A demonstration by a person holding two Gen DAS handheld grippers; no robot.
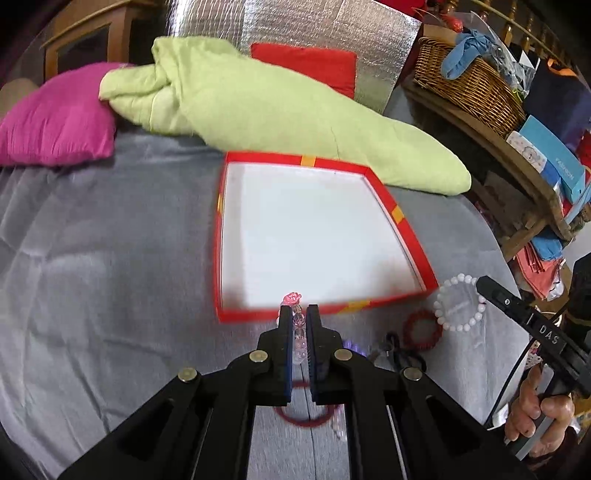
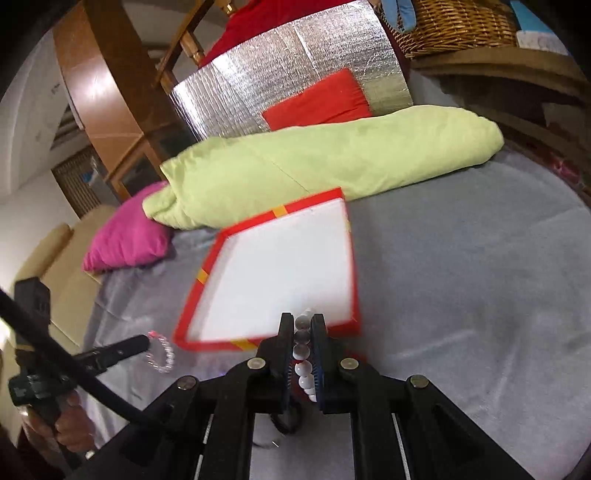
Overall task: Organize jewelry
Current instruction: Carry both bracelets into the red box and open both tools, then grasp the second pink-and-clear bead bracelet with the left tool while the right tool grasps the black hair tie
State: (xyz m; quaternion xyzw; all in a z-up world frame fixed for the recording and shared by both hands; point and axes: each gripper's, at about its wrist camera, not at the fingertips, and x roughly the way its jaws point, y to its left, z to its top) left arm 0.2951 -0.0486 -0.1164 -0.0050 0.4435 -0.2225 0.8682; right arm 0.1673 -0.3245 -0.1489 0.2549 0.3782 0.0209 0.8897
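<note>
Left gripper [image 1: 298,314] clamped tight on a pink clear-bead bracelet [image 1: 297,332], beads pinched between the blue pads, a small pink charm poking out above the fingertips. Seen from the right wrist view, same bracelet [image 2: 161,350] hanging as a loop off the tip of that gripper, clear of the grey bedspread [image 1: 110,258].

Right gripper [image 2: 303,321] closed on a white bead bracelet [image 2: 303,363], a column of white and a few dark beads squeezed between its pads. From the left wrist view, that bracelet [image 1: 460,302] dangling as an open ring from the gripper's tip, just past the near right corner of the red box lid [image 1: 221,236].

Lid lying open side up on the bedspread, white inside, nothing in it, yellow bands across the red rim. Both held bracelets near its front edge, neither over the white floor as far as can be told.

Still lying on the bedspread by the lid's near right corner: a red beaded bracelet [image 1: 423,328], a thin red bangle [image 1: 306,419] under the left gripper, a dark piece [image 1: 400,354] too blurred to name.

Behind the lid, a rolled light-green quilt [image 1: 280,110], a magenta pillow [image 1: 55,125], a red cushion [image 1: 306,64] against a silver foil sheet [image 1: 295,26]. Wicker basket [image 1: 469,85] on a wooden shelf to the right.
</note>
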